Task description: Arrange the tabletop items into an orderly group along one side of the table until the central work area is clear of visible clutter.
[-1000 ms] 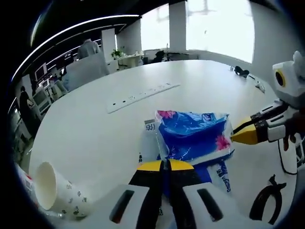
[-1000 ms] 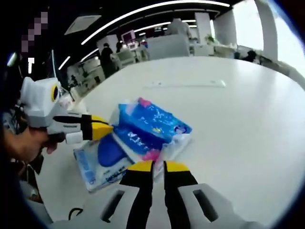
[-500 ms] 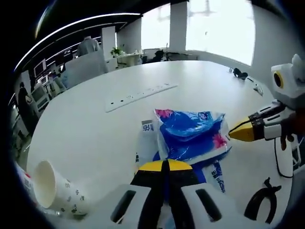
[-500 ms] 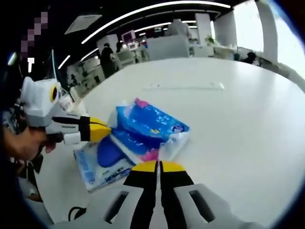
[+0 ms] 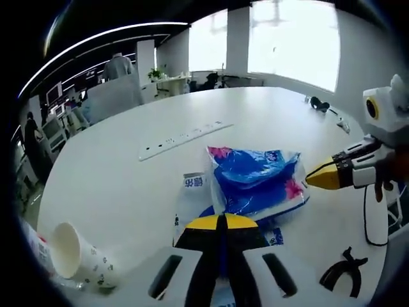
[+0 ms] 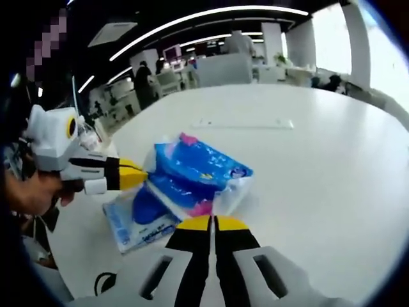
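Lying on the white surface (image 5: 115, 173), a blue tissue pack (image 5: 255, 179) is stacked on a flatter blue-and-white packet (image 6: 137, 227), its opposite ends pinched by the pressed-together jaws of the left gripper (image 5: 222, 222) and right gripper (image 6: 211, 223), paper cup (image 5: 77, 256) tipped over nearby, power strip (image 5: 182, 135) beyond.

In the left gripper view, the upper tissue pack (image 5: 255, 181) lies on the lower pack (image 5: 195, 195), and both rest on the surface (image 5: 115, 173). The left hand-held gripper (image 5: 222, 222) sits at the packs' near edge, jaws together; the right hand-held gripper (image 5: 317, 177) touches the upper pack's right end. A power strip (image 5: 183, 135) lies beyond the packs. A paper cup (image 5: 78, 254) lies on its side at the near left. In the right gripper view, the 2 packs sit between the 2 hand-held grippers.
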### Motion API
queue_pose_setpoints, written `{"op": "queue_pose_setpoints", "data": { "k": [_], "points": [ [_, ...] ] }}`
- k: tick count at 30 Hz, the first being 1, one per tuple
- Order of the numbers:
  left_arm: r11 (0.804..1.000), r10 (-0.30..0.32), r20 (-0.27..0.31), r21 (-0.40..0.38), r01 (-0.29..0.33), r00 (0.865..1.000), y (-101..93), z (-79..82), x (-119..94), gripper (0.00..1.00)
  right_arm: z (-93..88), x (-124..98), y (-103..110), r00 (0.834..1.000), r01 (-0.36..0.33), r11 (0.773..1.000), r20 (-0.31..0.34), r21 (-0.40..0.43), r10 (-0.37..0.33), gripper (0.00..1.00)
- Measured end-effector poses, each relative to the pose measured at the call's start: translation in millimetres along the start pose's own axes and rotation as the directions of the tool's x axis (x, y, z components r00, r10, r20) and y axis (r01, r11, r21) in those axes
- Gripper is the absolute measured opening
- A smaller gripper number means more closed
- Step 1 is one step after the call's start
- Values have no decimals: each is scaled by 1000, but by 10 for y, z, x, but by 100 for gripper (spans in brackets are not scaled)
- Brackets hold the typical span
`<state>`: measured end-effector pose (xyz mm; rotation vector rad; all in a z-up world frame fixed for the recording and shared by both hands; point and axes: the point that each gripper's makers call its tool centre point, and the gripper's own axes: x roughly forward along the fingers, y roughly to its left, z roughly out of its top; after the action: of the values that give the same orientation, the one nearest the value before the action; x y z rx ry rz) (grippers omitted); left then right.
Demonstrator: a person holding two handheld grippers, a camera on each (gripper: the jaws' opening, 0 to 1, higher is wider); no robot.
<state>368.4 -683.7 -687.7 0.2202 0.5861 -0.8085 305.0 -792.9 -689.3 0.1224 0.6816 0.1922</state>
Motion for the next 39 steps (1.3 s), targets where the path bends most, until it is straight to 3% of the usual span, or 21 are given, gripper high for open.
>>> {"op": "queue_pose_setpoints", "data": {
  "k": [20,39],
  "points": [
    [1000,-8,59,23,7,998,-283,318,-205,0,183,-422,-90,998,33,999,60,-17,-32,0],
    [1000,-15,97,29,12,995,-517,387,-478,0,185,-787,-45,995,50,998,86,-38,-46,0]
  ]
}}
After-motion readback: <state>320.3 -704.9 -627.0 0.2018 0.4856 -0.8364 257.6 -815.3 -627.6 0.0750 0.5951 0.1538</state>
